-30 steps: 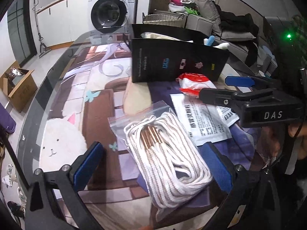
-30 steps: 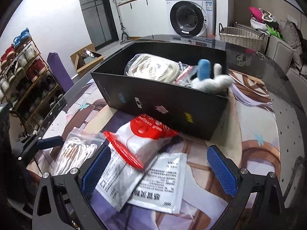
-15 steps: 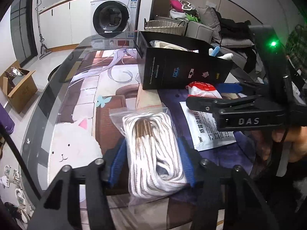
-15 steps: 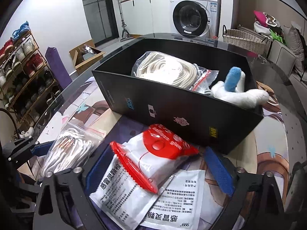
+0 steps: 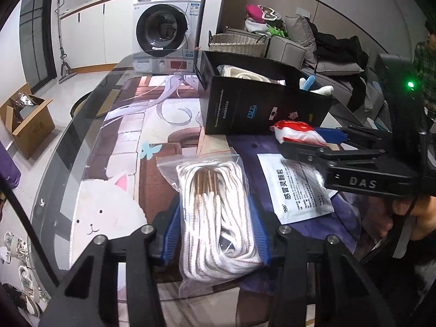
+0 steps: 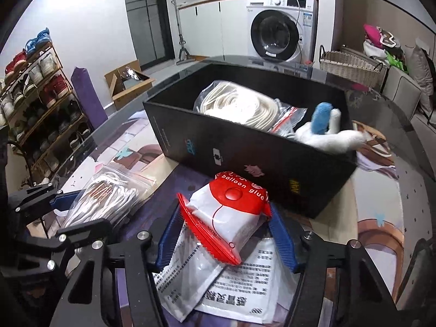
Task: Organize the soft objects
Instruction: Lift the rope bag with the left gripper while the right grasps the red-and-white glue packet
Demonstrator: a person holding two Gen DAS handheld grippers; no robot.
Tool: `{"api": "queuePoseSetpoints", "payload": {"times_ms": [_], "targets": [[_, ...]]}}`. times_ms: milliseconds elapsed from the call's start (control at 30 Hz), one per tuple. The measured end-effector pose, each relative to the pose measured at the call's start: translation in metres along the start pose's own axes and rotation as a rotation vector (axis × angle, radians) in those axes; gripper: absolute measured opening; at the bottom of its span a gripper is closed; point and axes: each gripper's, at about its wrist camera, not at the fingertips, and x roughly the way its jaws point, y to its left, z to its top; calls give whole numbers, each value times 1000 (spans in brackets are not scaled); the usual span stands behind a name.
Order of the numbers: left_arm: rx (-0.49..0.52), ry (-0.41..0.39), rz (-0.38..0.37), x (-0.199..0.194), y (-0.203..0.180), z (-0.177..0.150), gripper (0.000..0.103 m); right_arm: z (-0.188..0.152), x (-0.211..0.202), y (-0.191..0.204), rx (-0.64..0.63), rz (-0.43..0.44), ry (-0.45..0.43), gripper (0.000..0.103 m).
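Note:
My left gripper [image 5: 216,229] is shut on a clear zip bag of white shoelaces [image 5: 218,218], held just above the table mat; the bag also shows in the right wrist view [image 6: 109,199]. My right gripper [image 6: 227,234] is shut on a red-and-white balloon glue packet [image 6: 231,212], seen from the left wrist view too [image 5: 295,133]. A black box [image 6: 245,158] stands behind, holding a bag of white rope [image 6: 234,106] and a white-and-blue plush toy [image 6: 327,133].
Two white printed sachets [image 6: 231,286] lie on the mat under the right gripper. The glass table edge [image 5: 54,163] curves on the left. A washing machine [image 5: 166,30], wicker basket [image 5: 237,43], sofa and shoe rack [image 6: 35,95] stand around.
Both grippers closed: the left on the shoelace bag, the right on the balloon glue packet. Both have lifted and pulled back a little from the box.

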Motion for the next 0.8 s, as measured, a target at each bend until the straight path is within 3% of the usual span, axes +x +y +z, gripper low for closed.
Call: {"api": "queuePoseSetpoints", "payload": {"times_ms": [467,800], "targets": [[-24,-99,8,-17,-5,16,45,-18,-54,-18,-29,41,-92,63],[-25,-199,-12,-34,-23,52,45,-10,-101,-33,-29,56,-189,63]]}}
